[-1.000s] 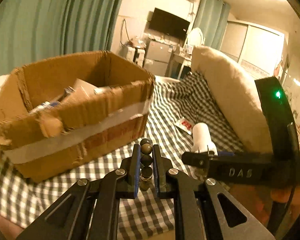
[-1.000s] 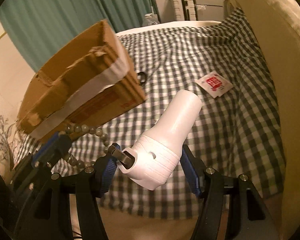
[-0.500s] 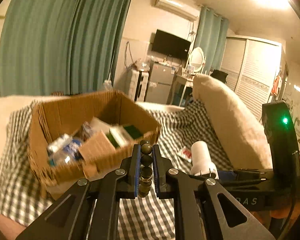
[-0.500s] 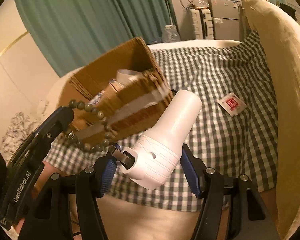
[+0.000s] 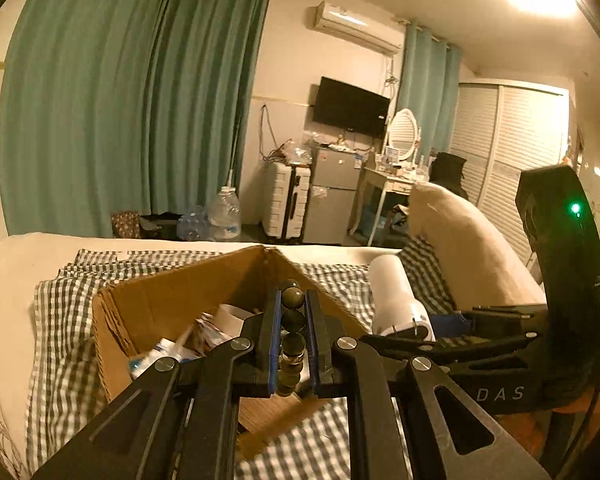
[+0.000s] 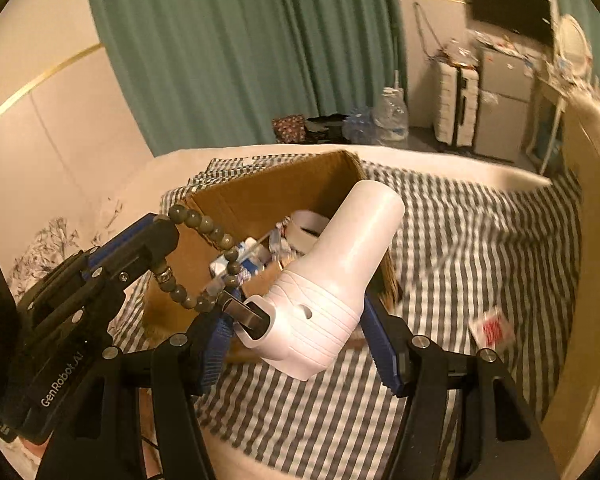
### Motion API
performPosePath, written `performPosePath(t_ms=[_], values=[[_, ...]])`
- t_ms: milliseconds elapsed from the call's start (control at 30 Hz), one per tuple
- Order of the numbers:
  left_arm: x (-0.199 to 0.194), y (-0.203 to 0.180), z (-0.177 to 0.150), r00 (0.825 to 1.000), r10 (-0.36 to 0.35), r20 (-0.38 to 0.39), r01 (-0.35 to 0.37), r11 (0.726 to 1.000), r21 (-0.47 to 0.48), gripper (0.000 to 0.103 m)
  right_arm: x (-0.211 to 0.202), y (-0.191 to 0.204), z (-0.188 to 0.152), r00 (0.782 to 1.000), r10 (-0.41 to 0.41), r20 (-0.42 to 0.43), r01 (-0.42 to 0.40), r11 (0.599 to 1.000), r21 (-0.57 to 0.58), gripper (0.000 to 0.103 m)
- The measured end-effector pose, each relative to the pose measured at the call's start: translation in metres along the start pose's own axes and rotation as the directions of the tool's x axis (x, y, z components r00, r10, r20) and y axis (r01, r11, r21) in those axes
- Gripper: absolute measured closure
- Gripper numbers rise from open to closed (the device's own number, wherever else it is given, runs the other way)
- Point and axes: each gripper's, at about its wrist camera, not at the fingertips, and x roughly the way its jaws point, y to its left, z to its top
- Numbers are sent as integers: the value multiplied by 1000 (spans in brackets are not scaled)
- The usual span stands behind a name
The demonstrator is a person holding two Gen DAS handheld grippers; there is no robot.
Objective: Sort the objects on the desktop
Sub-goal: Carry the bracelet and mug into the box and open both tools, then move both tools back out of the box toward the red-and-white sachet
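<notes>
Cardboard box (image 5: 172,304) of mixed packets — left jaws clenched on bead bracelet (image 5: 293,336), right on white dryer (image 6: 332,280).

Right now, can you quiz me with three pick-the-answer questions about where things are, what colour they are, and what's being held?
1. Where is the red-and-white packet?
A in the box
B on the checked cloth
C on the fridge

2. What colour is the dryer?
A white
B red
C green

3. What is the left hand-held gripper doing?
A standing open
B gripping a bottle
C shut on the beads

Answers: B, it lies on the cloth outside the box; A, its body is all white; C, beads sit pinched between its pads.
</notes>
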Motion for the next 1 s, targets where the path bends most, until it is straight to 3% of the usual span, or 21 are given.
performPosePath(t_ms=[267,467,533,600,633,700,900,1000], values=[[57,48,15,995,69,-73,-68,997,23,92,81,2,43,996,-36,-81,31,998,-61,42],[99,67,3,987,99,-124,-95,995,36,92,136,-6,46,988,-64,-137,56,997,-61,41],[104,67,-3,979,168,-115,-163,985,52,84,138,-10,45,988,-86,-129,81,996,-46,23],[107,66,-9,965,231,-124,-225,972,61,37,135,-17,46,991,-68,-111,66,998,-24,24],[103,67,-10,959,265,-105,-262,964,39,31,131,-20,46,992,-60,-108,58,998,-19,23],[95,71,-12,965,250,-84,-250,968,2,17,115,-25,43,994,-52,-92,52,999,-7,22],[71,54,-9,952,295,-77,-296,955,-12,11,52,-38,46,999,-51,-3,51,999,-2,22],[55,34,-9,956,286,-60,-287,958,-8,6,10,-58,43,995,-84,59,83,996,29,20]])
